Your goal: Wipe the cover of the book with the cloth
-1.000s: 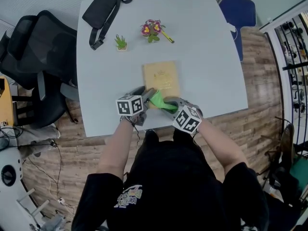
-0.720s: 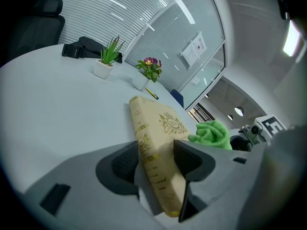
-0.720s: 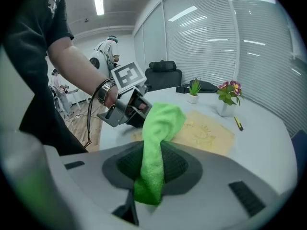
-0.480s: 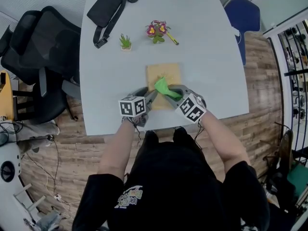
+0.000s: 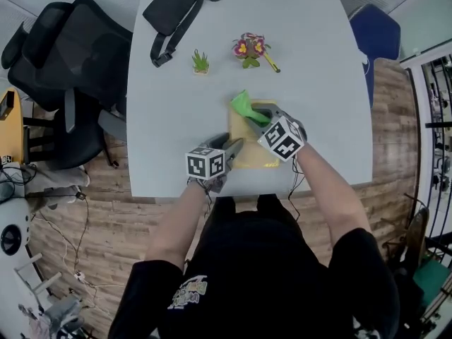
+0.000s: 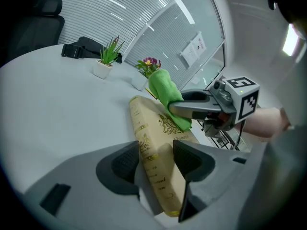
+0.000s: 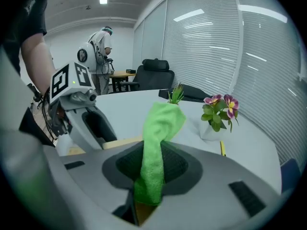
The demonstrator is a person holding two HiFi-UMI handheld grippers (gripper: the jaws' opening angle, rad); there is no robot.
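Observation:
A tan book [image 5: 251, 149] with gold print lies on the white table [image 5: 311, 83] near its front edge. My left gripper [image 5: 235, 145] is shut on the book's near left corner; in the left gripper view its pads sit either side of the spine [image 6: 149, 152]. My right gripper [image 5: 258, 116] is shut on a green cloth [image 5: 246, 106]. The cloth rests over the book's far left part. In the right gripper view the cloth [image 7: 154, 143] hangs up out of the jaws, and the left gripper [image 7: 93, 121] shows at the left.
A black bag [image 5: 176, 9] lies at the table's far left. A small green plant [image 5: 200, 62], a pot of flowers [image 5: 249, 48] and a yellow pen [image 5: 272, 62] stand beyond the book. A black office chair [image 5: 63, 62] is left of the table, a blue chair [image 5: 378, 34] right.
My right gripper has carried the cloth from the book's near end across the cover to its far left part. The left gripper has stayed on the book's near corner.

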